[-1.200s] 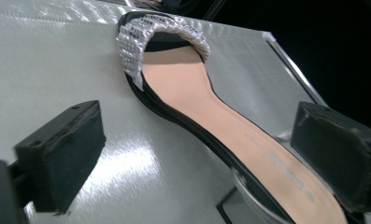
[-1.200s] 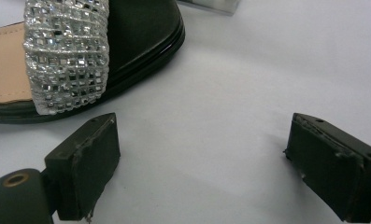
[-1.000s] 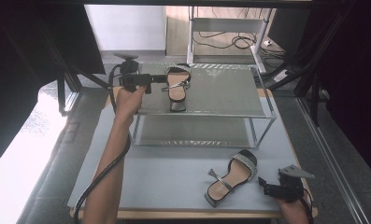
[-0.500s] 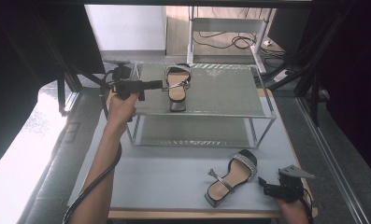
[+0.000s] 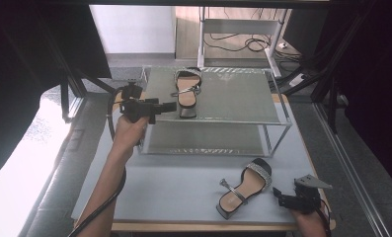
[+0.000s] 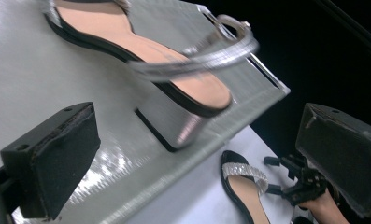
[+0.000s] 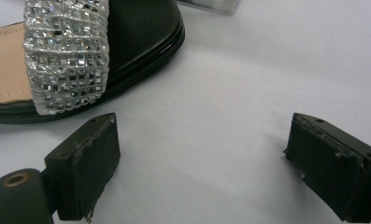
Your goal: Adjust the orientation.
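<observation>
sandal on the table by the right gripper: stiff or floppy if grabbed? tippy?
The sandal on the table probably has a fairly stiff sole: it holds its shape lying flat. Its thin ankle strap looks loose and would likely flop. The block heel suggests it may rock if pushed sideways. The rhinestone band might be slick for the fingers.

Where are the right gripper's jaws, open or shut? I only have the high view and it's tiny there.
Observer: Open. In the right gripper view the right gripper has a wide gap with bare table between its pads.
Operator: Is it touching the sandal on the table?
Observer: No. The sandal's sparkly strap lies just beyond its left pad, apart from it.
Operator: And the left gripper?
Observer: Open too, facing the block heel of the sandal on the shelf, not touching it.
</observation>
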A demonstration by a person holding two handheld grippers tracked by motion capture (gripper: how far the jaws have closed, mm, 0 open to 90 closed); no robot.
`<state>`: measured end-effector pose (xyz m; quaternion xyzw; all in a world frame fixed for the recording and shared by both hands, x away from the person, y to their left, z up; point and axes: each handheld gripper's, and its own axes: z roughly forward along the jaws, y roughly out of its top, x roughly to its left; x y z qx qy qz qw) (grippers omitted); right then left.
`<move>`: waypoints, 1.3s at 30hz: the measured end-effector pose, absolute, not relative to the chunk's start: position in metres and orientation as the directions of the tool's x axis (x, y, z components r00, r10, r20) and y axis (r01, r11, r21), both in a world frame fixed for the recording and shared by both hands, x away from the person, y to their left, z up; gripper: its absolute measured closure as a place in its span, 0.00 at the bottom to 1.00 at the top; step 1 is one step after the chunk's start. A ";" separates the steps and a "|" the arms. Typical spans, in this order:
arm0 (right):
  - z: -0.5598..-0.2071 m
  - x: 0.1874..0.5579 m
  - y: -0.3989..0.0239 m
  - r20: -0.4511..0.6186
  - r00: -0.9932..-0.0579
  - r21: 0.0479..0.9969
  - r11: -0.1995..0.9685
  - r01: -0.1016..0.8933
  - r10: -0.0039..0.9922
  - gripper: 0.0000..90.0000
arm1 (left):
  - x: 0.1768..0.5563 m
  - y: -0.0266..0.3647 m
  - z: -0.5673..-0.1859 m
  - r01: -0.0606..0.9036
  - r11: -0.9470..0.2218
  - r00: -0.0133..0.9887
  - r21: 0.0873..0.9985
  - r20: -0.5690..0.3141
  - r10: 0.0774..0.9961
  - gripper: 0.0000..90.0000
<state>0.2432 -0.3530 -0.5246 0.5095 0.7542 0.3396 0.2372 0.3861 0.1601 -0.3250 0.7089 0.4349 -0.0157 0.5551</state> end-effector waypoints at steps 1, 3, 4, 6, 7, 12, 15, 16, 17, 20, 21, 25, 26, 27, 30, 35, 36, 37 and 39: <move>-0.525 0.243 -0.353 -0.012 -0.368 0.754 0.250 0.607 0.930 0.11 | 0.386 0.160 -0.325 0.634 -0.005 0.621 0.773 -0.505 0.599 0.00; -0.525 0.243 -0.353 -0.012 -0.368 0.754 0.250 0.608 0.930 0.11 | 0.380 0.159 -0.327 0.629 -0.012 0.632 0.777 -0.502 0.591 0.00; -0.525 0.243 -0.353 -0.012 -0.368 0.754 0.250 0.608 0.930 0.11 | 0.376 0.157 -0.329 0.624 -0.020 0.642 0.781 -0.497 0.584 0.00; -0.525 0.243 -0.353 -0.012 -0.368 0.754 0.250 0.607 0.930 0.11 | 0.371 0.155 -0.331 0.617 -0.033 0.651 0.786 -0.487 0.582 0.00; -0.524 0.243 -0.353 -0.012 -0.369 0.753 0.252 0.608 0.929 0.11 | 0.368 0.154 -0.333 0.613 -0.040 0.656 0.789 -0.481 0.581 0.00; -0.525 0.243 -0.353 -0.012 -0.368 0.754 0.250 0.608 0.930 0.11 | 0.357 0.151 -0.338 0.599 -0.059 0.673 0.799 -0.462 0.578 0.00; -0.524 0.243 -0.353 -0.012 -0.369 0.753 0.251 0.608 0.930 0.11 | 0.351 0.150 -0.345 0.597 -0.069 0.681 0.799 -0.460 0.570 0.00; -0.525 0.243 -0.353 -0.012 -0.368 0.754 0.250 0.607 0.930 0.11 | 0.348 0.149 -0.349 0.594 -0.082 0.684 0.800 -0.450 0.574 0.00; -0.524 0.243 -0.353 -0.013 -0.369 0.753 0.251 0.608 0.929 0.11 | 0.347 0.149 -0.351 0.595 -0.085 0.684 0.799 -0.448 0.576 0.00; -0.525 0.243 -0.353 -0.012 -0.367 0.754 0.250 0.607 0.930 0.11 | 0.345 0.149 -0.356 0.599 -0.087 0.682 0.796 -0.452 0.575 0.00; -0.525 0.243 -0.353 -0.012 -0.368 0.754 0.250 0.607 0.930 0.11 | 0.344 0.149 -0.360 0.599 -0.090 0.685 0.796 -0.451 0.573 0.00; -0.524 0.243 -0.353 -0.013 -0.369 0.752 0.252 0.609 0.929 0.11 | 0.339 0.149 -0.371 0.597 -0.090 0.690 0.797 -0.453 0.565 0.00; -0.524 0.243 -0.353 -0.015 -0.369 0.754 0.253 0.606 0.929 0.11 | 0.337 0.149 -0.375 0.596 -0.096 0.691 0.798 -0.449 0.566 0.00; -0.524 0.243 -0.353 -0.015 -0.369 0.754 0.253 0.607 0.929 0.11 | 0.337 0.149 -0.375 0.596 -0.096 0.691 0.798 -0.449 0.566 0.00; -0.525 0.243 -0.353 -0.014 -0.368 0.755 0.251 0.606 0.930 0.11 | 0.332 0.148 -0.385 0.583 -0.116 0.694 0.804 -0.418 0.586 0.00; -0.525 0.243 -0.353 -0.011 -0.366 0.755 0.248 0.607 0.931 0.11 | 0.328 0.148 -0.396 0.577 -0.119 0.693 0.808 -0.406 0.596 0.00; -0.524 0.243 -0.353 -0.012 -0.367 0.754 0.250 0.608 0.930 0.11 | 0.326 0.147 -0.402 0.574 -0.133 0.692 0.808 -0.391 0.607 0.00; -0.524 0.243 -0.353 -0.012 -0.367 0.754 0.250 0.608 0.930 0.11 | 0.326 0.147 -0.402 0.574 -0.133 0.692 0.808 -0.391 0.607 0.00; -0.525 0.243 -0.353 -0.009 -0.365 0.755 0.246 0.607 0.931 0.11 | 0.324 0.146 -0.408 0.574 -0.146 0.690 0.806 -0.380 0.616 0.00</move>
